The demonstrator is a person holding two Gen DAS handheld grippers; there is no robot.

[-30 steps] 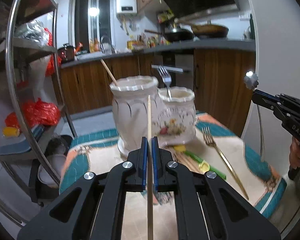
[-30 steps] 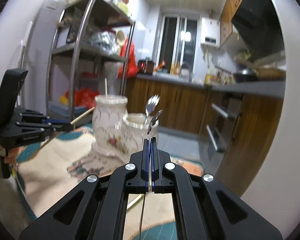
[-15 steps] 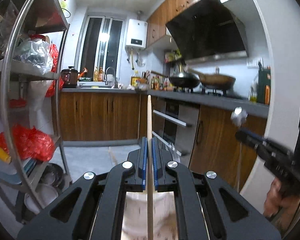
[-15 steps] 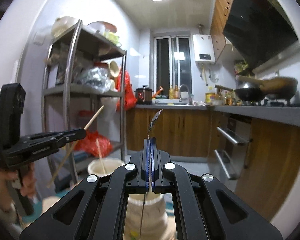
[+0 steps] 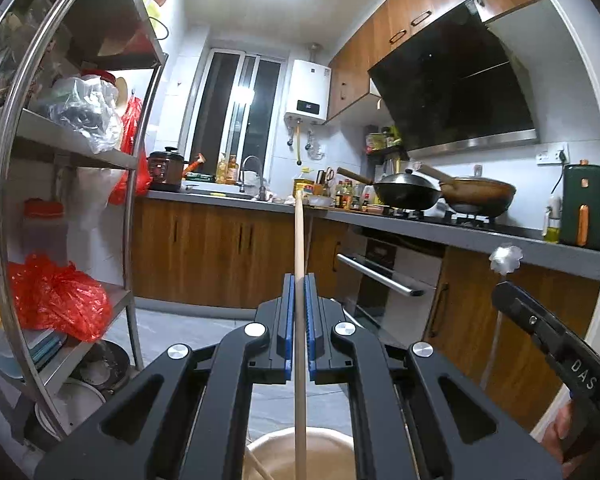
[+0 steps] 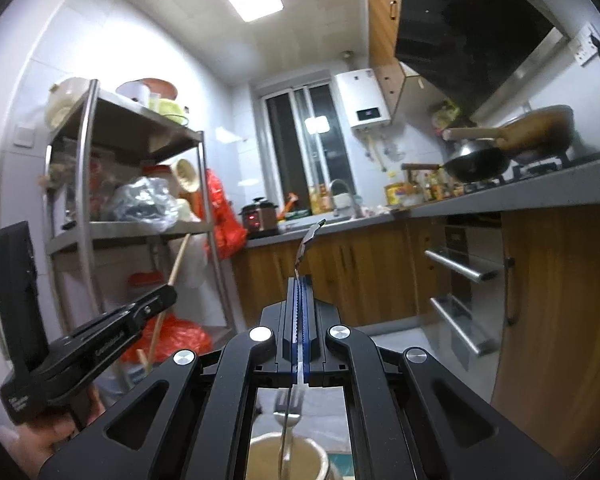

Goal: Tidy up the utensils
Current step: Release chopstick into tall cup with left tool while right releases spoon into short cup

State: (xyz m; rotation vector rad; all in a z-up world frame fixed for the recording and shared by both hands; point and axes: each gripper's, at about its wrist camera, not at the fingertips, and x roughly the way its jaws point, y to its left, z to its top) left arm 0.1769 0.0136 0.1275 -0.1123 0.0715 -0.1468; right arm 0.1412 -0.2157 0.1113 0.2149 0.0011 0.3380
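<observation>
The left gripper [image 5: 299, 280] is clenched on a wooden chopstick [image 5: 299, 240], which stands nearly upright between the blue pads [image 5: 286, 328] — its upper end rises in front of the far counter [image 5: 240, 200], and its lower end drops toward the mouth of a cream holder [image 5: 328, 446] at the bottom of the left wrist view. A second pale stick [image 5: 256, 466] leans inside that holder at its left edge. To the right in the same view, the right gripper [image 5: 504, 286] shows from the side with a silvery utensil end [image 5: 505, 259] sticking up from its tip. In the right wrist view the right gripper [image 6: 299, 280] is clenched on a thin metal utensil [image 6: 308, 240] — seen edge-on, so its kind cannot be told; its top curves up past the fingertips. Below it a fork [image 6: 286, 412] stands tines-up in a smaller cream holder [image 6: 312, 450]. On the left of that view the left gripper [image 6: 168, 294] holds the chopstick [image 6: 178, 258] tilted. Behind stand a metal shelf rack [image 6: 88, 184] with red bags [image 5: 56, 296], and a wok [image 5: 406, 194] on the far stove.
</observation>
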